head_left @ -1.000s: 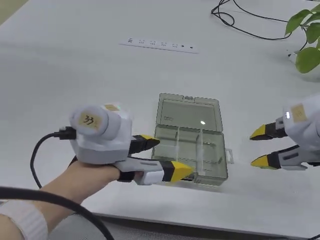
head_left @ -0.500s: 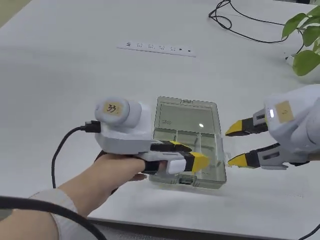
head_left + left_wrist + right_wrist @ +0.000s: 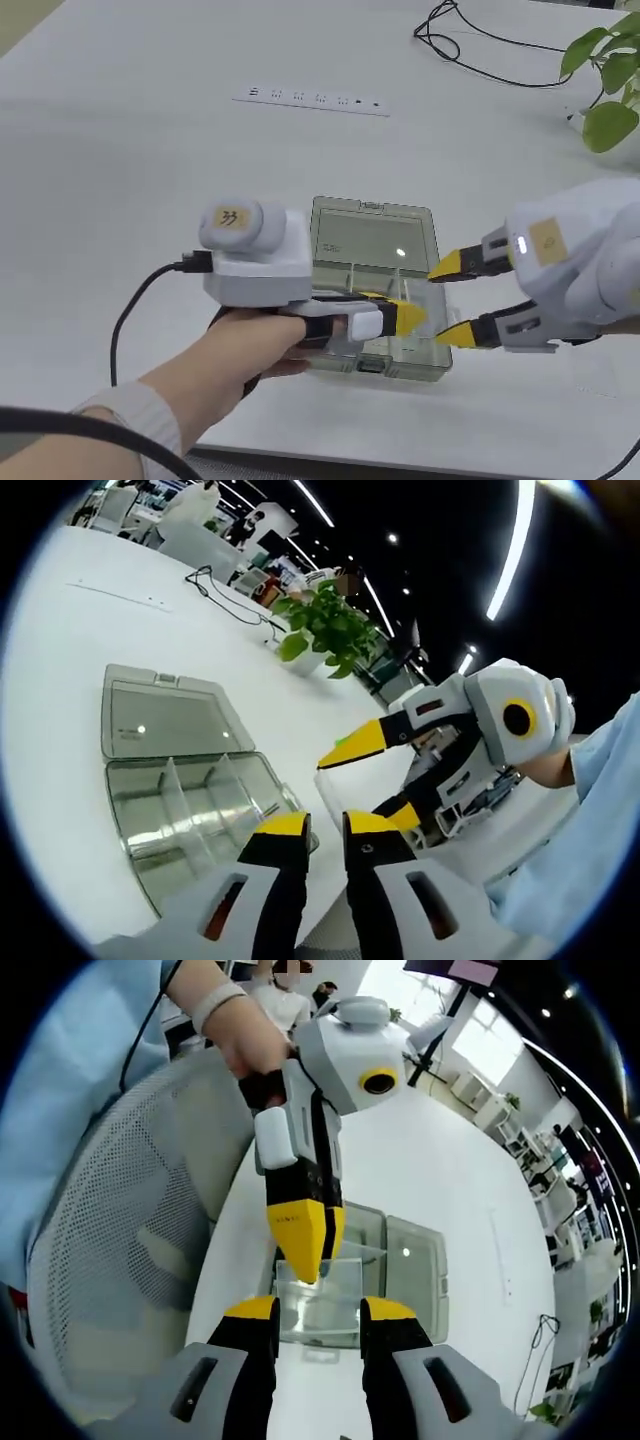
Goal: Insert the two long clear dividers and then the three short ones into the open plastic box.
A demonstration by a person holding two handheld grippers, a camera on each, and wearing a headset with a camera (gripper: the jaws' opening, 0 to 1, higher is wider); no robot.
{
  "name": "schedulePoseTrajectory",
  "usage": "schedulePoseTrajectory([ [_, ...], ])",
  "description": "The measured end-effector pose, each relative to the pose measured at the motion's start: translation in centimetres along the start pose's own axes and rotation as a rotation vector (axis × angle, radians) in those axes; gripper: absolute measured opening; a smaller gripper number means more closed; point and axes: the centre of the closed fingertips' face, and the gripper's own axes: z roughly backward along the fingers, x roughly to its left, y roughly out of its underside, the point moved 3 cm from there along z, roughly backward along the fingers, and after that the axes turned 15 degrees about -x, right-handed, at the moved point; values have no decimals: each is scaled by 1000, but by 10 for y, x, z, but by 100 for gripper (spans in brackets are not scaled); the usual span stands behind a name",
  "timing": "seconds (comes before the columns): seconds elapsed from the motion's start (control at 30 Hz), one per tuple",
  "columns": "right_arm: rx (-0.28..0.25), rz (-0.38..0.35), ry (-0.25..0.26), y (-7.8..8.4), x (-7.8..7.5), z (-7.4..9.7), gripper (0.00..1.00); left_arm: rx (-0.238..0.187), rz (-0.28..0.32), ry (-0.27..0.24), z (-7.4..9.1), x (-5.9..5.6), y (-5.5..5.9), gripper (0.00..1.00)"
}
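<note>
The open clear plastic box [image 3: 345, 272] lies on the white table, its lid [image 3: 372, 236] laid flat behind it. Clear dividers [image 3: 172, 792] stand upright inside the base [image 3: 140, 825]. My left gripper [image 3: 396, 311] hovers over the box's front right part with its jaws shut and nothing visible between them. In its own view the left gripper [image 3: 327, 826] points past the box's right edge. My right gripper [image 3: 451, 300] is open at the box's right side, tips towards the box [image 3: 345, 1290]. The right gripper [image 3: 320, 1310] faces the left gripper [image 3: 305, 1245].
A white power strip [image 3: 310, 98] lies far back on the table. Black cable [image 3: 470, 45] and a green plant [image 3: 598, 85] are at the back right. The table's front edge runs just below the box. A mesh chair [image 3: 120, 1250] stands by the table.
Both grippers have closed in on the box: the left moved right over its front, the right moved left to its right edge. The box has not moved.
</note>
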Motion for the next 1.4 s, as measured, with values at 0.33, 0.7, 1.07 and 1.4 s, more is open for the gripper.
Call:
schedulePoseTrajectory([
  [0.33, 0, 25, -9, -4, 4, -1, 33, -14, 74, 17, 2, -4, 3, 0],
  [0.7, 1, 80, -6, -8, 5, -1, 33, -27, 129, 14, 5, -5, 3, 0],
  [1.07, -58, -14, -3, -16, 0, 5, 36, 51, -96, 61, 13, -5, 8, 0],
  [1.4, -111, -181, -75, -26, 2, 11, 29, 99, -385, 197, 20, -16, 8, 0],
])
